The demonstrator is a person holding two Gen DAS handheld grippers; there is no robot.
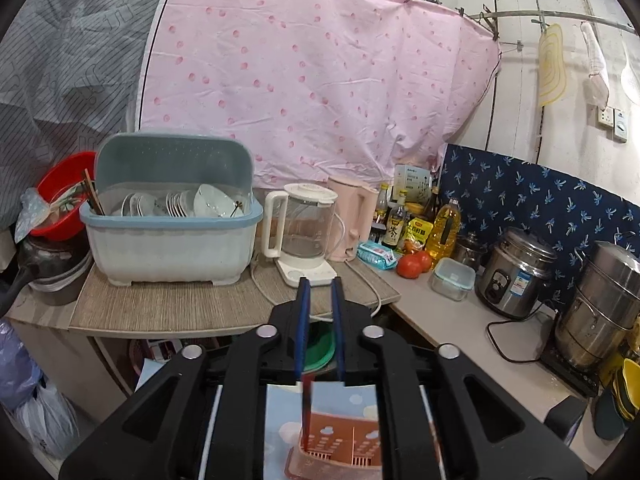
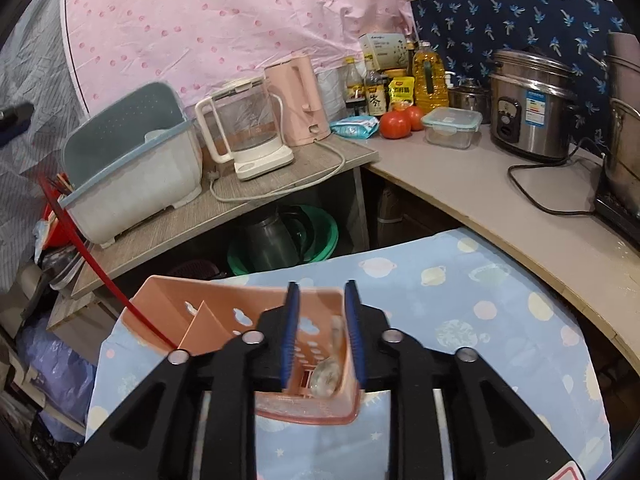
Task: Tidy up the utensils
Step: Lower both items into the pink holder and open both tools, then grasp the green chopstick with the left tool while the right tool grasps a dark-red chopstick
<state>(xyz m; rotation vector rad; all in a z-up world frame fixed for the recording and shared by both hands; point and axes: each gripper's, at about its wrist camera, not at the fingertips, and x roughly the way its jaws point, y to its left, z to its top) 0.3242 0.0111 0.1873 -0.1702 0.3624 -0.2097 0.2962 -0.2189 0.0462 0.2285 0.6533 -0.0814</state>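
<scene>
A pink plastic utensil holder (image 2: 240, 320) with cut-out holes stands on a blue patterned cloth (image 2: 460, 304); it also shows low in the left wrist view (image 1: 336, 448). My left gripper (image 1: 320, 286) is shut on a red chopstick (image 1: 306, 412), whose lower end reaches into the holder's left compartment; the same chopstick (image 2: 100, 264) slants up to the left in the right wrist view. My right gripper (image 2: 322, 292) is open just above the holder's right compartment, where a pale spoon (image 2: 330, 368) lies, blurred.
A blue-grey dish rack (image 1: 172, 216) with plates and chopsticks stands on a wooden shelf (image 1: 180, 308). A glass kettle (image 1: 300, 232), pink kettle (image 1: 352, 216), bottles, tomatoes (image 2: 396, 124), a food box (image 2: 452, 126) and a rice cooker (image 2: 532, 104) line the counter.
</scene>
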